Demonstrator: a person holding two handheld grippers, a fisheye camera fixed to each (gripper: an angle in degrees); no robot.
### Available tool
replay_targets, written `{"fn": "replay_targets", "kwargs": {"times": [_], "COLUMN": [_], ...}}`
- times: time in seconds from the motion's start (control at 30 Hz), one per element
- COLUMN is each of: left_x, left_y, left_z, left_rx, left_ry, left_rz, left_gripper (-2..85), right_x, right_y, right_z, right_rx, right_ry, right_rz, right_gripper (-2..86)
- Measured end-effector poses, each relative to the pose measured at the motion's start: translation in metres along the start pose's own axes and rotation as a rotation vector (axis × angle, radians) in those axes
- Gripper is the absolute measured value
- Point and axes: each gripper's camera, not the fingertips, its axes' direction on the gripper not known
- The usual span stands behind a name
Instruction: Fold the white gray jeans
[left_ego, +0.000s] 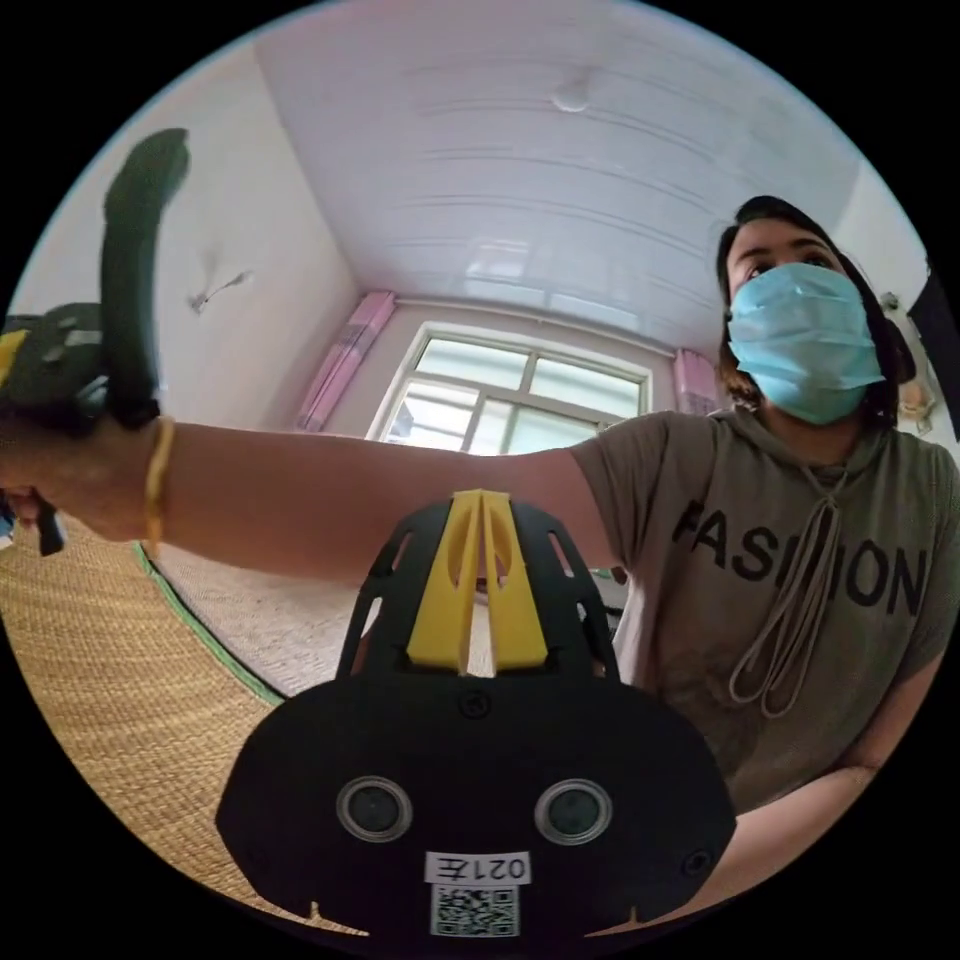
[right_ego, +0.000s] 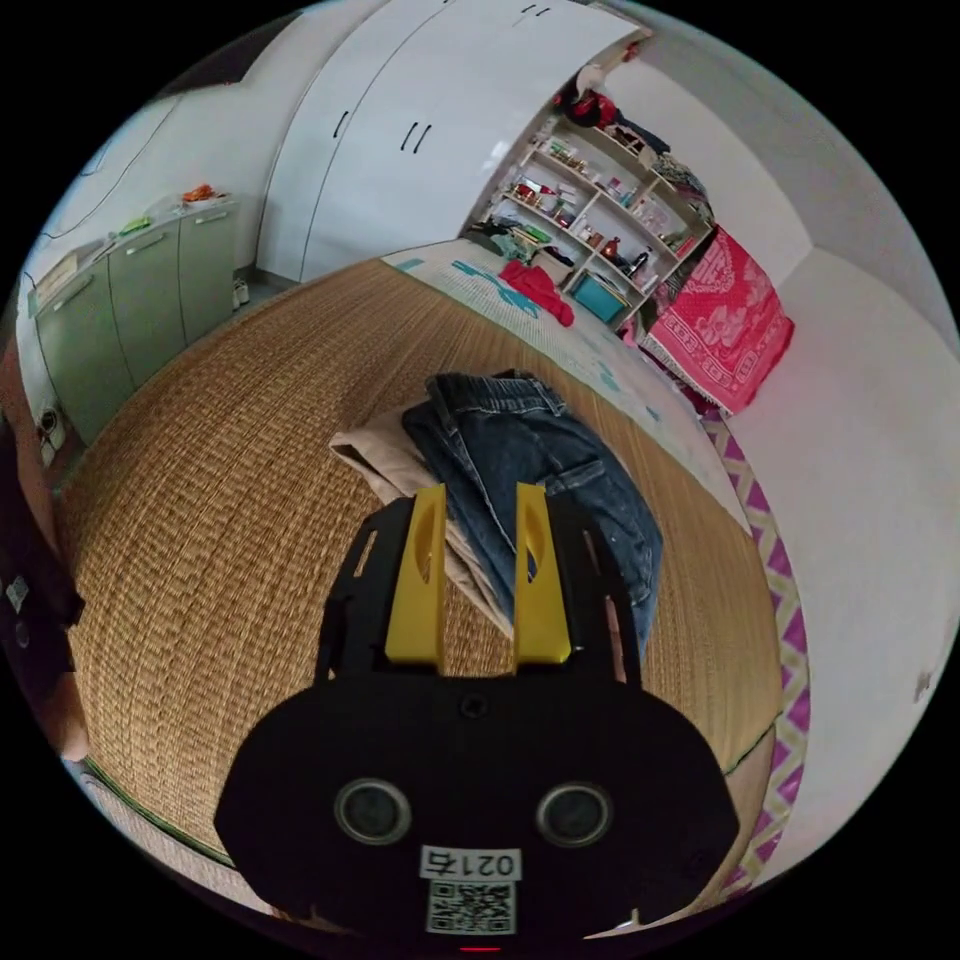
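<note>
**Supervisor:** Report scene layout, largest item first.

**Operator:** I see a woven straw mat (right_ego: 220, 520) covering the bed surface. A white wardrobe (right_ego: 400, 130) and open shelves (right_ego: 590, 220) stand at the far end. On the mat lies a stack of two garments: dark blue jeans (right_ego: 540, 470) on top, a beige garment (right_ego: 390, 460) beneath, its edge showing on the left. A red cloth (right_ego: 540, 285) lies farther off, well apart from the stack.

**Supervisor:** Location of the white gray jeans?

**Operator:** I cannot identify them. The beige garment is the only pale item near me; whether it is the task garment, I cannot tell.

**Supervisor:** Gripper status.

**Operator:** In the right gripper view, the right gripper (right_ego: 480, 500) has its jaws apart with a narrow gap, holding nothing, poised near the stack. In the left gripper view, the left gripper (left_ego: 482, 505) has its jaws pressed together, empty, tilted up toward the ceiling and the person (left_ego: 800, 560). The person's outstretched hand (left_ego: 60, 470) carries the other gripper at the left.

**Supervisor:** Step in hand?

**Operator:** I judge no fold is under way; this is a pause between garments.

**Supervisor:** Next move?

**Operator:** It calls for locating the jeans, lowering the left gripper toward the mat, opening its jaws, and spreading the garment flat.
</note>
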Motion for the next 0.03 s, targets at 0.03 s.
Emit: {"fn": "replay_targets", "kwargs": {"times": [0.03], "left_x": [0.0078], "left_y": [-0.0067], "left_z": [-0.0121], "left_rx": [0.029], "left_ry": [0.008], "left_rz": [0.009], "left_gripper": [-1.0], "right_x": [0.0102], "right_y": [-0.0234], "right_z": [0.0089], "right_rx": [-0.016], "right_ry": [0.016], "right_rz": [-0.028], "right_gripper": [10.6]}}
